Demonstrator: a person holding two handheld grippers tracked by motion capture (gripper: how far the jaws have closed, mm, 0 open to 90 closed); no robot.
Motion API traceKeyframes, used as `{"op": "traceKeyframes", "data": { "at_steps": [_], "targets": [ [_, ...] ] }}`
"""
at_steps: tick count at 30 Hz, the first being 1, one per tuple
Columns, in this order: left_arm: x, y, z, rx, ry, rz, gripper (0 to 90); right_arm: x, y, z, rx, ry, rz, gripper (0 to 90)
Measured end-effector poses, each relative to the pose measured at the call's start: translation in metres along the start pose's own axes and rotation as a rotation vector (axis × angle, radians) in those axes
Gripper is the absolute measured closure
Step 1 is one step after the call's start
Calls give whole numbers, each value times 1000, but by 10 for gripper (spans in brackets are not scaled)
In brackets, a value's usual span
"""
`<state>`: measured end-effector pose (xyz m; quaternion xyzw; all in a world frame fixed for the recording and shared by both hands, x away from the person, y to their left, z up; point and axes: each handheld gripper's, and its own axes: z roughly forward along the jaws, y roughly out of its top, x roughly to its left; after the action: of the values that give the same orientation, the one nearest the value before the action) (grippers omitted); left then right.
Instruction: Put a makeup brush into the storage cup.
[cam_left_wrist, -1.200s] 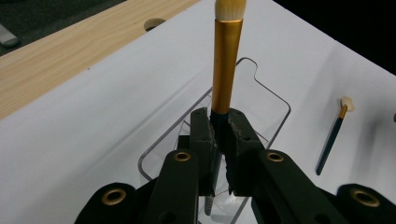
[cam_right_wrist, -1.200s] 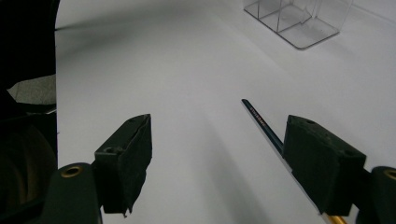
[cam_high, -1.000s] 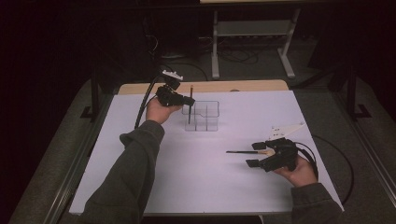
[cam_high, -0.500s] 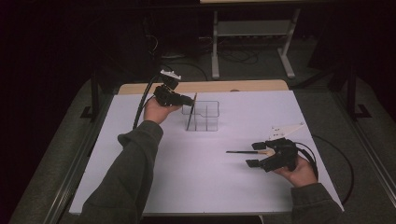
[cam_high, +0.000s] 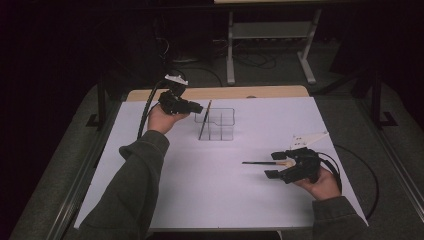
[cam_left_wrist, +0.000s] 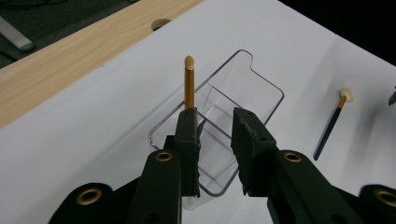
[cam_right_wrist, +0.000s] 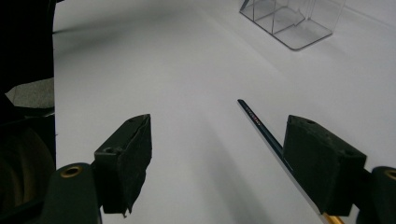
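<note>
**One brush in the organiser, one left on the table**

Left gripper (cam_high: 196, 106), seen from the high view, has just been opening beside the clear plastic divided organiser (cam_high: 227, 131), where a gold-handled brush (cam_high: 205, 120) leans. The right gripper (cam_high: 275, 167) rests with jaws wide around a dark-handled brush (cam_high: 260, 163) lying on the white table (cam_high: 210, 190).

Left gripper view: jaws slightly parted, gripping nothing; the gold brush (cam_left_wrist: 188, 84) stands in the organiser (cam_left_wrist: 268, 91).

Right gripper view: the dark brush (cam_right_wrist: 261, 126) lies unclamped; I judge it next.

- In the left gripper view, the lower part of the gold brush (cam_left_wrist: 189, 86) is hidden behind the left gripper (cam_left_wrist: 215, 140)'s jaw, so where it stands in the clear organizer (cam_left_wrist: 261, 88) cannot be told.
- In the right gripper view, the blue brush (cam_right_wrist: 261, 126) passes behind the right gripper (cam_right_wrist: 233, 163)'s jaw.
- There the organizer's far side is cut off by the top edge.
</note>
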<state>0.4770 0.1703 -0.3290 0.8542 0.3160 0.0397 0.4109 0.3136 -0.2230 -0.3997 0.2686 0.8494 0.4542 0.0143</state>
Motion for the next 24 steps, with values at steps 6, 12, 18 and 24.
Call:
{"op": "traceKeyframes", "data": {
  "at_steps": [6,12,18,24],
  "targets": [
    [-4,-1,-3,-5,-9,13,706,-1,-1,-1,-3,-4,4,231],
    [-9,-2,-8,-15,-16,21,704,0,0,-1,-4,-5,2,231],
    [-13,-4,-9,-13,-24,29,693,-1,0,-3,-8,-9,1,231],
    [-15,-7,-10,-13,-24,33,665,-1,-1,-4,-10,-15,2,231]
  ]
}}
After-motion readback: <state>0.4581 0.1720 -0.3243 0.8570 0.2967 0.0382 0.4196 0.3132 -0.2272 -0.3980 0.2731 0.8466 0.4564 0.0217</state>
